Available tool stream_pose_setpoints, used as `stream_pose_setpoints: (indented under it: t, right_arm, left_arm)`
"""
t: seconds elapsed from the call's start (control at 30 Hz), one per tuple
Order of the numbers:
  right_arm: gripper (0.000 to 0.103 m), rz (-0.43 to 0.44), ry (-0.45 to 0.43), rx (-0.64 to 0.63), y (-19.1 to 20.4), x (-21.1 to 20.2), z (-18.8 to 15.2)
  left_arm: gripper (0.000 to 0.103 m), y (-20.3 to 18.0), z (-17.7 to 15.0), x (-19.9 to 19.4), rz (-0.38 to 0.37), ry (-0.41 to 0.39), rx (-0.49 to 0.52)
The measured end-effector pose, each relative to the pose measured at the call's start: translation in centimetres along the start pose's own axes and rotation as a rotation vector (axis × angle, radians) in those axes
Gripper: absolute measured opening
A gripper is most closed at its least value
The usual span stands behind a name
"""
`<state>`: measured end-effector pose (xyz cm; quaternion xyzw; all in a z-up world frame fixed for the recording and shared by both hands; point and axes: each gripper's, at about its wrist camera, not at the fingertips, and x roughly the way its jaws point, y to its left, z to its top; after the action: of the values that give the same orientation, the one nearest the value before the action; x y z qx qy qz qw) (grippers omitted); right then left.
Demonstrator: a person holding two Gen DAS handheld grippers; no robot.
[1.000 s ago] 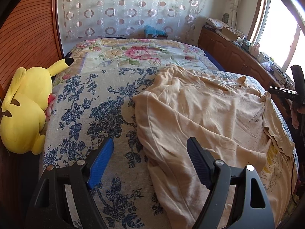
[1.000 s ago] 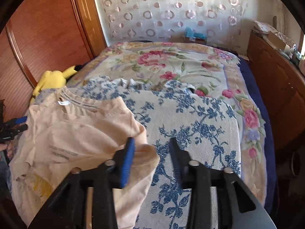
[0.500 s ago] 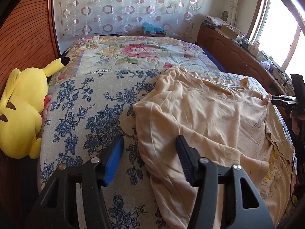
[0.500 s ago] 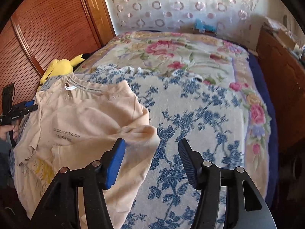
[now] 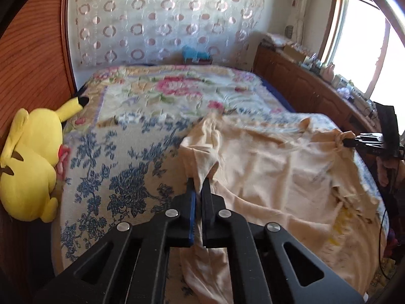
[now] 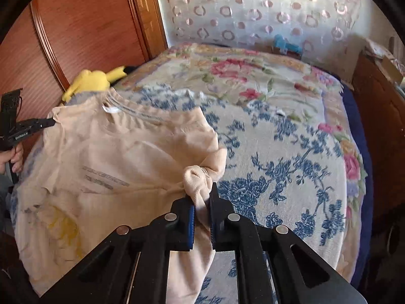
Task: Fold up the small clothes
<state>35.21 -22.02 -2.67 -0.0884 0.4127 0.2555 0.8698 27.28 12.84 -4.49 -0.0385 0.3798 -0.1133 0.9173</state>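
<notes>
Peach-coloured and thin, the T-shirt point(image 6: 121, 152) is lying spread over the near part of the bed point(image 6: 291, 157), on a cover with blue flowers. Its neck, with a white tag inside, is pointing toward the yellow plush toy point(image 5: 33, 167) at the bed's edge. Grey letters are running across the cloth, and a faded yellow picture is showing lower down. The cloth is looking wrinkled and bunched where it is being pinched.

The left gripper point(image 5: 198, 185) is clamping a fold at one side edge of the shirt, with its jaws pressed together on the cloth. The right gripper point(image 6: 201, 195) is closing on a bunched sleeve at the other side, and the cloth is sitting squeezed between its jaws. Each gripper is showing up small at the far side of the other one's view, biting the shirt there.

The shirt's bottom part is hanging over the near edge of the bed. Past the shirt, the far half of the bed, with pink flowers, is lying open. A wooden cupboard point(image 5: 303, 86) is running along one side, and a wooden wall panel point(image 6: 83, 30) is standing close on the other.
</notes>
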Motion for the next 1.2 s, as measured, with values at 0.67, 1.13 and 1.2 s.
stream_pose_setpoints:
  t: [0.67,1.13,1.2]
  right_arm:
    - [0.008,0.015,-0.187,-0.052,8.1,-20.8,-17.9]
    - [0.008,0.049,0.015,0.054,8.0,-17.7,-27.2]
    - [0.008,0.039,0.023,0.050,8.5,-17.2,-26.7]
  left_arm:
    - [0.004,-5.5,-12.9,-22.0,-0.065,-0.182,0.088]
    - [0.004,-7.0,-20.8,-20.6,-0.066,-0.012,0.062]
    - [0.005,-7.1,-20.7,-20.8,-0.065,-0.015,0.074]
